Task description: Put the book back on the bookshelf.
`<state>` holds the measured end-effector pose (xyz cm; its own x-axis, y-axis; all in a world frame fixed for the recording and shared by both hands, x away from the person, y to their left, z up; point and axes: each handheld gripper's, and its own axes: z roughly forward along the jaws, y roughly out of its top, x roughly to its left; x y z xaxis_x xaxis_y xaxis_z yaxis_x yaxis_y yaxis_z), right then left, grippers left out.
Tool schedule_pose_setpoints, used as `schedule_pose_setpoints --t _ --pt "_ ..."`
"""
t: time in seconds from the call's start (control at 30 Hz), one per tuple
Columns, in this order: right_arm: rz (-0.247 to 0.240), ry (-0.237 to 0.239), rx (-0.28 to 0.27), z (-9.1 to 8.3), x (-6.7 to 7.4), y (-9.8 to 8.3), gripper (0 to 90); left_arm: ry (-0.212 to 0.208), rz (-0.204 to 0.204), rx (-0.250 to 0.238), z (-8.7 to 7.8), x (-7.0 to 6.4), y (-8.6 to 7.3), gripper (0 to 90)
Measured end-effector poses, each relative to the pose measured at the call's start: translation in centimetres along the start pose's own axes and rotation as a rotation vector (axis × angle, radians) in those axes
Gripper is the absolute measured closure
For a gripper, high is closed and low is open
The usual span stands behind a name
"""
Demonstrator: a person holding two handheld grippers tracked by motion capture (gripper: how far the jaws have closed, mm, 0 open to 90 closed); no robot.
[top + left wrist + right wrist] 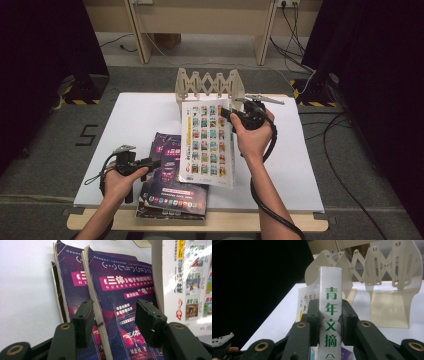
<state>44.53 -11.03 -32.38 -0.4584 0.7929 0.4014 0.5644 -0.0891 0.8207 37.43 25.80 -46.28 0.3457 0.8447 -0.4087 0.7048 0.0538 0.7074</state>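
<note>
Nearest the person's edge of the white table [130, 120], a stack of purple books [172, 185] lies flat, the upper ones shifted slightly so their page edges step apart. Beside that stack, the left gripper [150, 162] is held in the person's left hand and points at the top book from the left; the left gripper view shows its two black jaws spread apart, one on each side of the top book's spine edge, with neither pad pressing on it. Just beyond, a white book [207, 142] with rows of small colourful pictures on its cover is lifted off the table, tilted, with its lower corner hanging over the purple stack. Its upper right edge is clamped by the right gripper [231, 114], and the right gripper view shows both pads pressed flat against the two sides of the white spine with green characters. Farther back, a cream folding book rack [210, 85] with a zigzag lattice stands upright near the table's far edge, just behind the raised book.
</note>
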Motion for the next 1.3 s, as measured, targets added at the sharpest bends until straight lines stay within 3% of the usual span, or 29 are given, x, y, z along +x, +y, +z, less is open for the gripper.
schedule_pose_setpoints --t 0.33,0.63,0.97,1.3 --pt "-0.010 -0.028 -0.047 -0.6 -0.1 1.2 74.3 0.000 0.002 0.002 0.0 0.0 0.0 47.9" --pt "-0.029 -0.088 -0.099 -1.3 -0.7 2.8 74.2 -0.004 0.002 0.002 0.1 -0.1 0.0 47.9" --pt "-0.010 -0.202 -0.142 -2.5 -2.9 3.6 74.2 -0.002 0.004 0.005 0.2 -0.1 0.0 47.9" --pt "0.005 -0.237 -0.165 -3.1 -3.8 4.0 74.2 -0.003 0.005 0.011 0.3 -0.2 -0.1 47.9"
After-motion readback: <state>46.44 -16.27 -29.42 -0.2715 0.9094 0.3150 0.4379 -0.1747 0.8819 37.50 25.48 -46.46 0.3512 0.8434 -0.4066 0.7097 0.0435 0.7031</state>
